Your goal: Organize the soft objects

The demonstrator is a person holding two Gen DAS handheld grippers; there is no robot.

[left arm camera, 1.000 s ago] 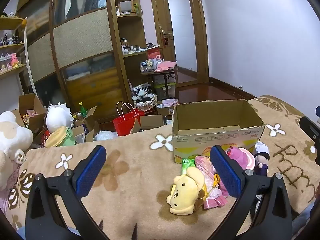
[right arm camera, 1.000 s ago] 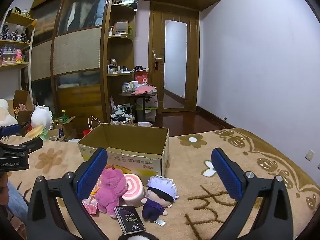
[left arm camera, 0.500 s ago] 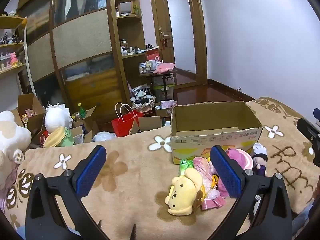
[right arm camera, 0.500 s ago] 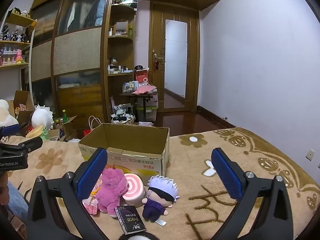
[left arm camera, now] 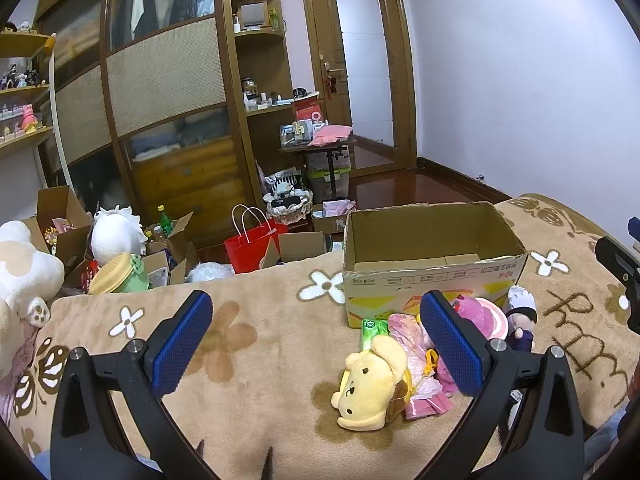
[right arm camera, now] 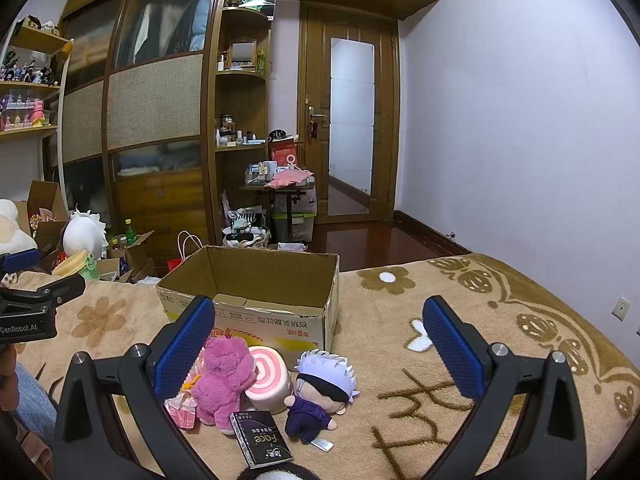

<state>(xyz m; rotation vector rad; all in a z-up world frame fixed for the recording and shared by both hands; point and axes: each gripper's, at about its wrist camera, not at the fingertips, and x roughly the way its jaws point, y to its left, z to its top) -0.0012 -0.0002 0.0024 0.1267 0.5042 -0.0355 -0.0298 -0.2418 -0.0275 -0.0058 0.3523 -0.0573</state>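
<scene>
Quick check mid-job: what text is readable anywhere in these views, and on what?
"GenRobot.AI": on the left gripper body, right wrist view.
"face", upside down: on the black packet; smaller print unreadable.
Box front: Chinese print, inverted, too blurred to read.
Blanket: woven brown characters, unclear.

One cardboard box (right arm camera: 256,304) sits on the bed. Before it lie three plush toys: one yellow dog (left arm camera: 372,384), one pink bear (right arm camera: 226,380), one white-haired doll (right arm camera: 320,392). One black packet (right arm camera: 262,438) lies there too.

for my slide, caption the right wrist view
Open right gripper above pink plush bear before empty cardboard box.
</scene>
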